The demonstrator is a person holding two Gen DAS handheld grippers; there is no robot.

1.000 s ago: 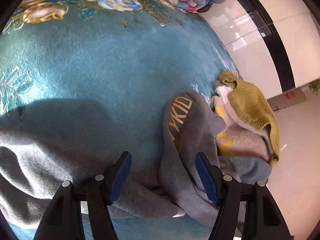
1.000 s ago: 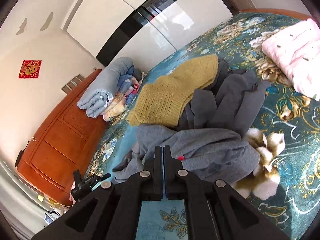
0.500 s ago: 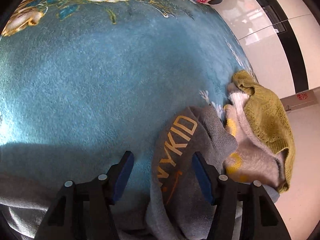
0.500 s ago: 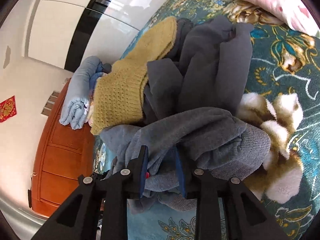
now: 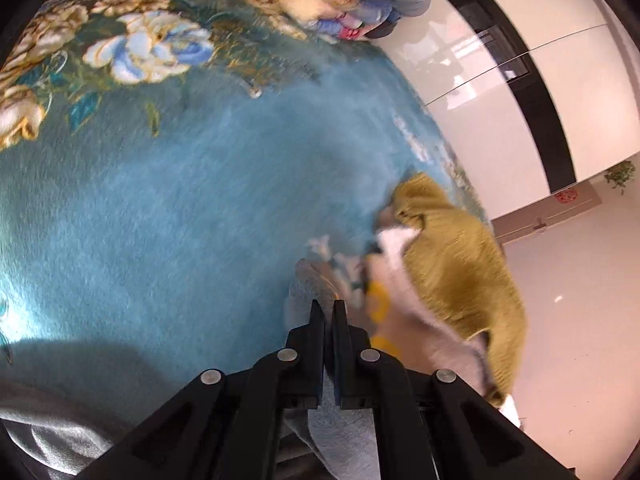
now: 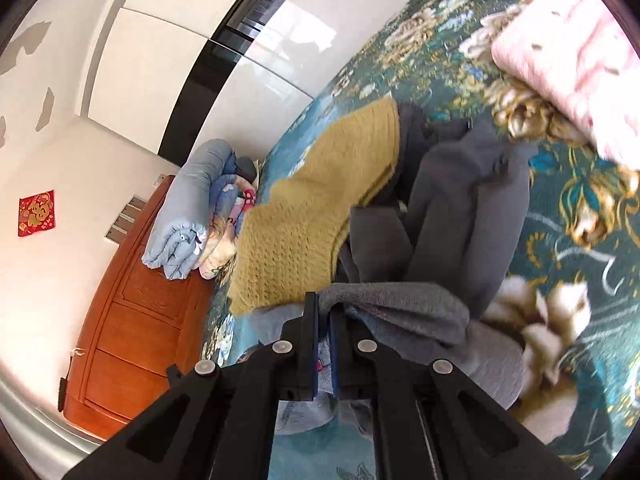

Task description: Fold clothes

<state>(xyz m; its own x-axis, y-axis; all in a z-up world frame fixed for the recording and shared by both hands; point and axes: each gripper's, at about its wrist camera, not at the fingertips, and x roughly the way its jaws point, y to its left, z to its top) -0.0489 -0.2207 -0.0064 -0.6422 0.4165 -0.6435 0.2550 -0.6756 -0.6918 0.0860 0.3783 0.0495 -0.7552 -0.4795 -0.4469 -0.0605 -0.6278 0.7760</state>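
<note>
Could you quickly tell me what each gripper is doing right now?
Left gripper: shut on the grey sweatshirt.
Right gripper: shut on the same grey sweatshirt.

bright daylight, motion blur throughout, fisheye edges bent and dark.

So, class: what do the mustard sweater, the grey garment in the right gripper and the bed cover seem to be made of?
Mustard sweater: chunky knit, probably wool or acrylic yarn; open stitch rows show, matte.
Grey garment: soft fleece-like jersey, likely cotton blend; fuzzy nap, thick folds, pinched by the right gripper.
Bed cover: short plush pile, probably polyester; faint sheen, printed flowers.
</note>
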